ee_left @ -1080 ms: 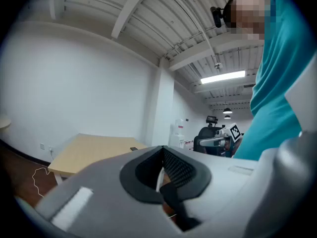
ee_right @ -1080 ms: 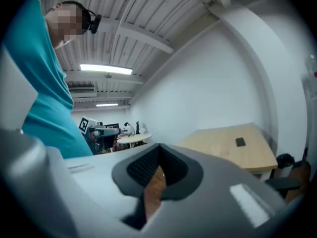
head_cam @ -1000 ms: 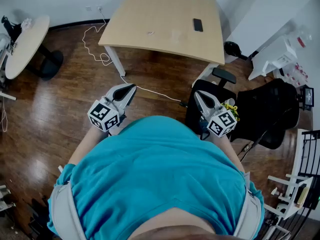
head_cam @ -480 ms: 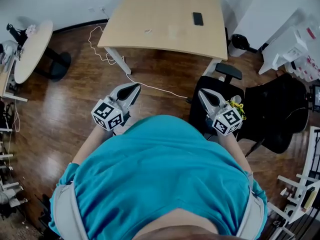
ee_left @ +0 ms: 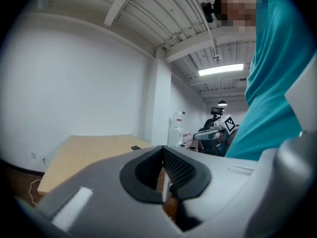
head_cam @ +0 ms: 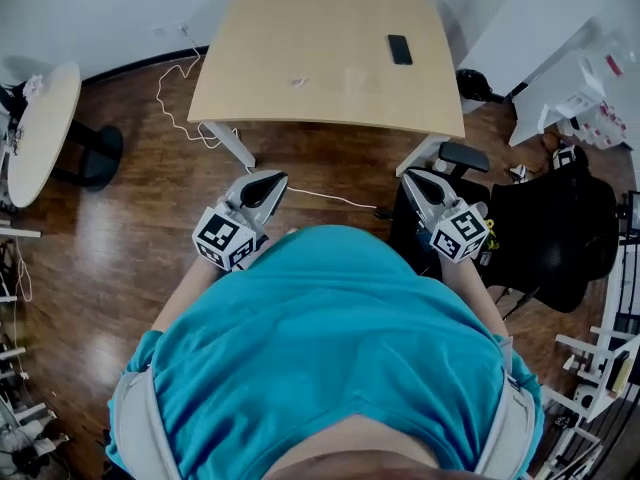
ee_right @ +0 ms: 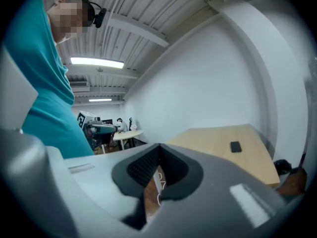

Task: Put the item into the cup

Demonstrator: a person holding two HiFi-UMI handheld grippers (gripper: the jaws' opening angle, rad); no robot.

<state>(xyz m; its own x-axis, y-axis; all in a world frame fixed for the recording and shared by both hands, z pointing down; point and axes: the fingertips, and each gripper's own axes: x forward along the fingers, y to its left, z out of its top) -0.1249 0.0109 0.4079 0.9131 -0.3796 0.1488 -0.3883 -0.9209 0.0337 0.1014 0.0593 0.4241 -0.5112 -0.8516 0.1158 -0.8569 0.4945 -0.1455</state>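
While you stand short of the table [head_cam: 320, 28], the head view shows why both tools sit tucked against your teal shirt: nothing is within reach, so this reads as a carrying posture. The left gripper [head_cam: 275, 179] and right gripper [head_cam: 410, 178] both point toward the table's near edge, each with its jaws pressed together on nothing. The tabletop is a pale, matte wood laminate on white legs, standing on glossy dark floorboards. A small pale object [head_cam: 297, 82] lies near the table's middle. I take it for the item, though it is too small to be sure. A flat dark phone [head_cam: 399, 50] lies toward the table's far right corner. I cannot make out a cup anywhere on the table. A black office chair [head_cam: 540, 238] stands off the table's near right corner.

From the left gripper view, your smooth grey jaw shells meet at the tips, and the black ribbed pads [ee_left: 181, 168] enclose only a hollow. The table lies ahead and to the left.

From the right gripper view you see the same thing: tips together, ribbed pads [ee_right: 143, 165] bare, and the table ahead to the right with the phone on it.
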